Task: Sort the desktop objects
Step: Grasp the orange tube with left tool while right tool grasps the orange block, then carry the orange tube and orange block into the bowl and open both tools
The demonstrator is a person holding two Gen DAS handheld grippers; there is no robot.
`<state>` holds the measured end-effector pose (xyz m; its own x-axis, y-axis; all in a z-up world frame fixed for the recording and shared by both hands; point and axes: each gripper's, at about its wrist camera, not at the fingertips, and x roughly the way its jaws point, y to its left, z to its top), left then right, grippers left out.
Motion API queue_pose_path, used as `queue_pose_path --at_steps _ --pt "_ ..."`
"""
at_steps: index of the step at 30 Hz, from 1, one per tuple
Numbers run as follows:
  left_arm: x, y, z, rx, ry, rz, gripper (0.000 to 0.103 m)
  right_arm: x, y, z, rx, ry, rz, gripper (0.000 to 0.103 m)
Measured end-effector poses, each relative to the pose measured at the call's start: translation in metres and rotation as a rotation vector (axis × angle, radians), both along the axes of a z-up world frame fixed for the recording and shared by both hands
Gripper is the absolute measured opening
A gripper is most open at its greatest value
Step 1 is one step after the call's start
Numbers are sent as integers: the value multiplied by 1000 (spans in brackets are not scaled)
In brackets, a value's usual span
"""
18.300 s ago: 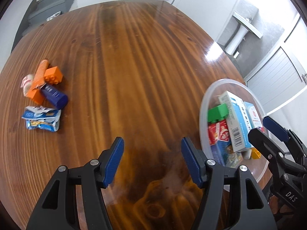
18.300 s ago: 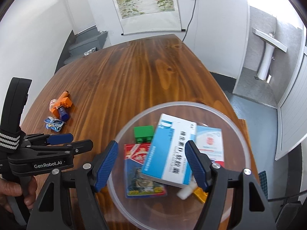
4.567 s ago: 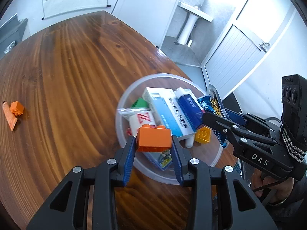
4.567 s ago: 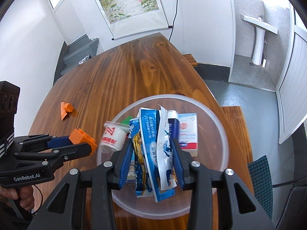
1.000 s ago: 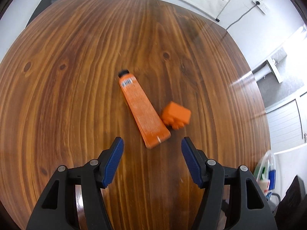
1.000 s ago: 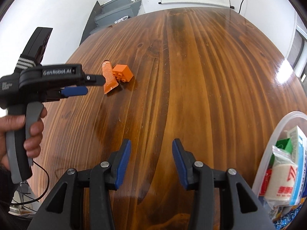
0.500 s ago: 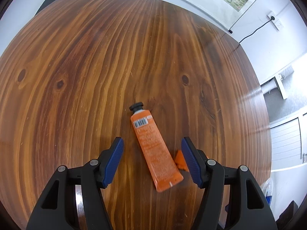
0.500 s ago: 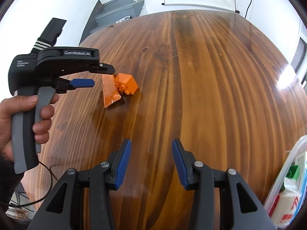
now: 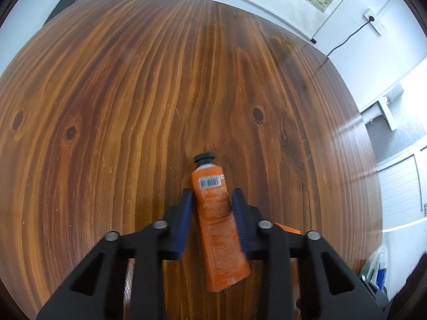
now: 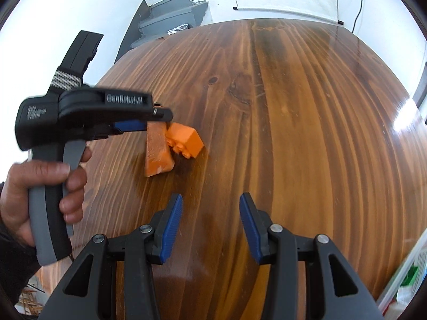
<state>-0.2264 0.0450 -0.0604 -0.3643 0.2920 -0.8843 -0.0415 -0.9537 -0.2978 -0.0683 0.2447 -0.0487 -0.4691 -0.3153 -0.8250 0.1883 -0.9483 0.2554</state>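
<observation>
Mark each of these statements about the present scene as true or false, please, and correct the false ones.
1. The left gripper is closed on the orange tube. True; its jaws have just been closing, and the tube is between them.
2. The right gripper holds the orange toy brick. False: its jaws are open and empty, and the brick lies on the table.
3. The tube has a black cap. True.
4. The brick lies far from the tube. False: it lies right beside it.
5. The tube carries a barcode near its cap end. True.
</observation>
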Motion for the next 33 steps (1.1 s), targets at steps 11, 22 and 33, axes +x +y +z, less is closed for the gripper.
queue_pose_path --at_steps 11,22,33 --pt "27 -33 4 -1 5 -16 28 -43 -28 -2 26 43 74 49" --pt "42 -47 2 8 2 3 28 -66 -53 -12 67 40 129 42" --pt "76 -28 20 8 10 -62 28 -31 -29 3 28 29 62 41"
